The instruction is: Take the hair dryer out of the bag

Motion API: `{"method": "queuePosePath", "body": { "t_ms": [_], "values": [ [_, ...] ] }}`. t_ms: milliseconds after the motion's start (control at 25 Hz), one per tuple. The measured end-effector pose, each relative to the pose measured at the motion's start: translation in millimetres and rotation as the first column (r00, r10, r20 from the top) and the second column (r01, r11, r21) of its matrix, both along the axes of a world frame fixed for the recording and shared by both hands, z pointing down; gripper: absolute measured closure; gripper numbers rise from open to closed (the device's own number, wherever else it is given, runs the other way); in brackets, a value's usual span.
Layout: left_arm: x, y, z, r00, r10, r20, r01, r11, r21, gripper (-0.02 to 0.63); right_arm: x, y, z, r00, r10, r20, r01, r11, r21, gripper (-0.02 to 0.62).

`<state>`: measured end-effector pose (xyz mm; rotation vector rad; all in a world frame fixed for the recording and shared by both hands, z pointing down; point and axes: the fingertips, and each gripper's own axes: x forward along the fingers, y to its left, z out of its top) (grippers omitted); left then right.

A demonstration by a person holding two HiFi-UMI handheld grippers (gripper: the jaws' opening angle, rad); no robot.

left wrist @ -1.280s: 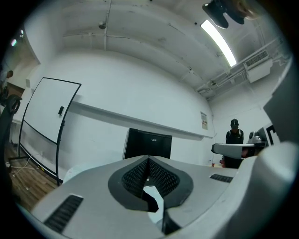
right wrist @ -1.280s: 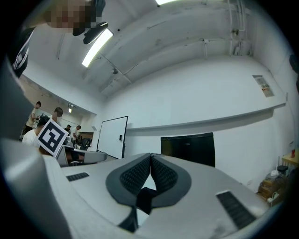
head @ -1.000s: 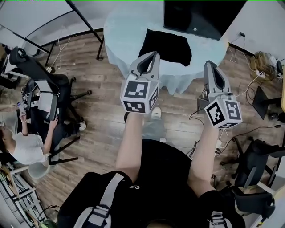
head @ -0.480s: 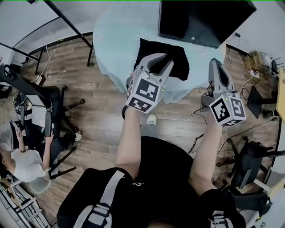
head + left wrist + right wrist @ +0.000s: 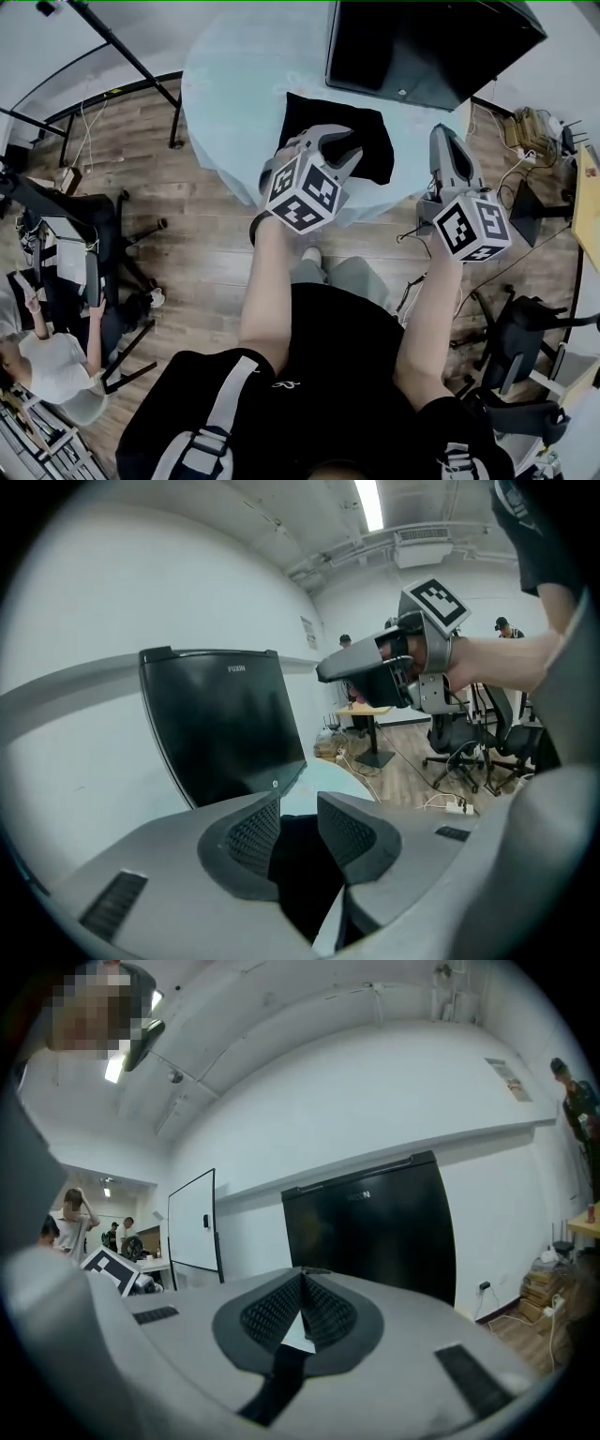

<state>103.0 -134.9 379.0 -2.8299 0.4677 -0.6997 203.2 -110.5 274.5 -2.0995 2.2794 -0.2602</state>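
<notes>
- On the tabletop [image 5: 242,82], which is covered with a pale cloth, a black bag [image 5: 364,117] lies flat near the front edge, just before a large dark screen [image 5: 427,42].
- Hair dryer: not visible in any view. It is judged to be inside the bag; no cord, nozzle or handle shows at any opening.
- Left hand-held gripper [image 5: 330,147]: jaws spread, nothing between them. It hangs over the near part of the bag, and its own view shows dark fabric through the gap. Whether the pads touch the fabric cannot be told.
- Right hand-held gripper [image 5: 442,139]: jaws pressed together at the tips, holding nothing. It stands off the right side of the bag, by the tabletop's edge, and its own view looks toward the screen and the wall rather than at the bag.
- Step in hand, as judged: the approach. No grasp has been made and the bag appears undisturbed.
- Next move, as judged: the left jaws need to settle on a fold or edge of the fabric and pinch it, so the bag is held down or its mouth lifted.
- The right jaws would have to part and turn toward the bag before they could reach in.
- The bag's mouth cannot be located from these views; finding it comes first.
</notes>
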Motion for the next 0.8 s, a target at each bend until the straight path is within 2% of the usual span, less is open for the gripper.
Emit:
{"method": "queuePosePath", "body": {
  "t_ms": [240,400,480,600,640,800],
  "values": [
    [12.0,-1.8,46.5,0.991,0.034,0.129,-0.029,0.999,-0.039,0.466,17.3,-0.6,35.7,0.999,0.031,0.01,-0.03,0.995,-0.095,0.595],
    [17.5,-24.2,75.4,0.974,-0.051,0.22,0.058,0.998,-0.026,0.465,31.3,-6.7,66.3,0.999,0.034,0.042,-0.027,0.987,-0.159,0.594],
    [20.5,-33.7,92.0,0.962,-0.079,0.262,0.093,0.995,-0.043,0.426,41.4,-11.3,81.7,0.997,0.044,0.07,-0.03,0.982,-0.186,0.595],
    [20.8,-42.3,115.4,0.944,-0.104,0.313,0.134,0.988,-0.075,0.417,49.1,-21.1,100.9,0.993,0.048,0.107,-0.023,0.976,-0.217,0.595],
    [21.3,-45.0,121.5,0.939,-0.109,0.326,0.142,0.987,-0.078,0.388,49.2,-25.0,106.9,0.992,0.045,0.115,-0.017,0.974,-0.228,0.594],
    [30.7,-52.7,141.2,0.925,-0.125,0.359,0.165,0.983,-0.083,0.38,48.2,-37.6,132.2,0.991,0.022,0.134,0.016,0.96,-0.28,0.595]
  ]
}}
